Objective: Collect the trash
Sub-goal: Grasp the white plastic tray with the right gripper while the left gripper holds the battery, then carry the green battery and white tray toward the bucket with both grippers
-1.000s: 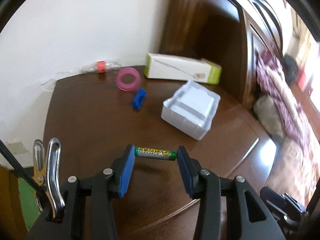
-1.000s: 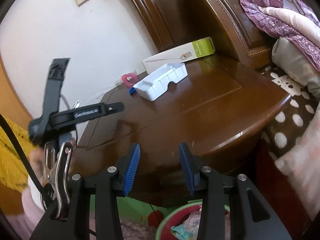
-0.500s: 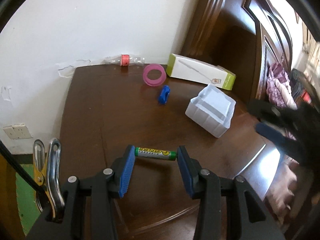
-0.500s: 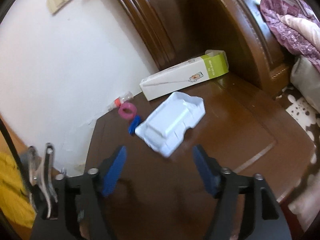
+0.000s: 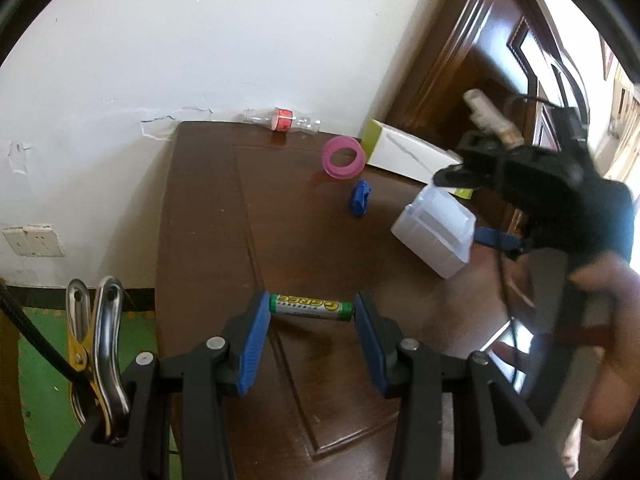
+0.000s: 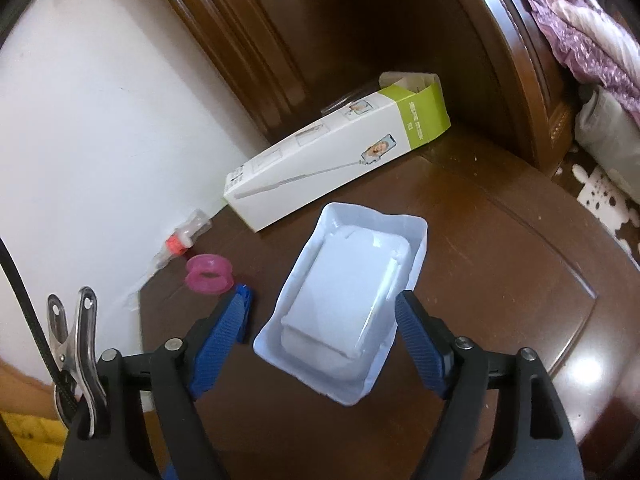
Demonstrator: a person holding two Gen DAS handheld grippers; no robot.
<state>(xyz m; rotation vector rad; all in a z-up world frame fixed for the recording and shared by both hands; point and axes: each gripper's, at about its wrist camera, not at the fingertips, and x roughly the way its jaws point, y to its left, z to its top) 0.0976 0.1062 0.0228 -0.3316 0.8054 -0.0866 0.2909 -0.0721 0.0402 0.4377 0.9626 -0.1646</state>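
Note:
My left gripper (image 5: 311, 309) is shut on a green and yellow battery (image 5: 311, 307), held end to end between its blue pads above the dark wooden table (image 5: 208, 216). My right gripper (image 6: 324, 312) is over a white plastic tray (image 6: 352, 284); its jaws are opening, with the tray between them and the pads clear of its walls. In the left wrist view the right gripper (image 5: 486, 216) reaches in at the right beside the same tray (image 5: 436, 232). A pink ring (image 6: 207, 273), a small blue piece (image 5: 360, 198) and a clear vial with a red band (image 5: 282, 119) lie near the wall.
A long white and green box (image 6: 340, 152) lies against the dark wooden headboard (image 6: 400, 20) at the table's back. A white wall (image 5: 200, 40) borders the table. A bed with purple bedding (image 6: 588, 32) is at the right. Green floor (image 5: 44, 368) shows below the table's left edge.
My right gripper has swung in over the table to straddle the white tray, and its jaws have spread wide. My left gripper has drifted sideways, still holding the battery.

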